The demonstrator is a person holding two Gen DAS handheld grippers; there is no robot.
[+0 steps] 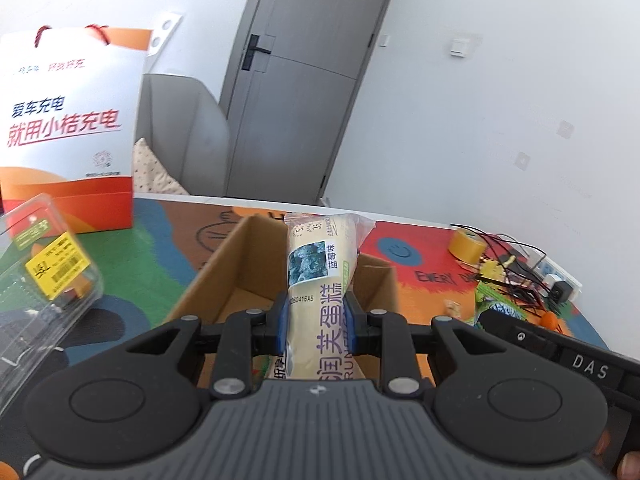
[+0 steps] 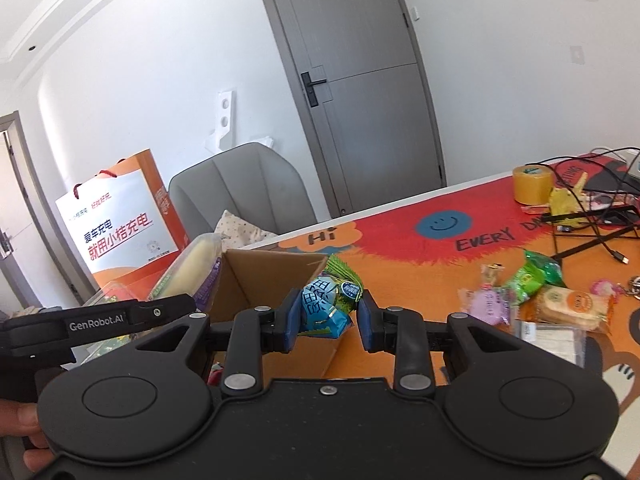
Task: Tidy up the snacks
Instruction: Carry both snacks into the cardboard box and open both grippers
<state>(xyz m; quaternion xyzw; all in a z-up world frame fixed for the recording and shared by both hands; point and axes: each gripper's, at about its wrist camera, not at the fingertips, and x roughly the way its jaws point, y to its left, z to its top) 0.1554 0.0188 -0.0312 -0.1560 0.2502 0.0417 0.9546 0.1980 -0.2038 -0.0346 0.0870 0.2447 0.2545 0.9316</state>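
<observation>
- Your left gripper (image 1: pixel 316 322) clamps a long cream blueberry cake packet (image 1: pixel 318 276); open brown cardboard box (image 1: pixel 224 264) just beyond
- Your right gripper (image 2: pixel 329 320) is partly open; its left pad touches a blue-green snack packet (image 2: pixel 326 308)

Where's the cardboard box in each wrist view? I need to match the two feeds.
Left wrist: cardboard box sits centre frame, open, just beyond the jaws, behind the cake pack.
Right wrist: cardboard box sits left of centre, beyond the jaws.
Shared landmark: the orange-and-white gift bag, left of the box in both.

White walls (image 2: pixel 160 60), grey door (image 2: pixel 360 80), grey armchair (image 2: pixel 248 188).
</observation>
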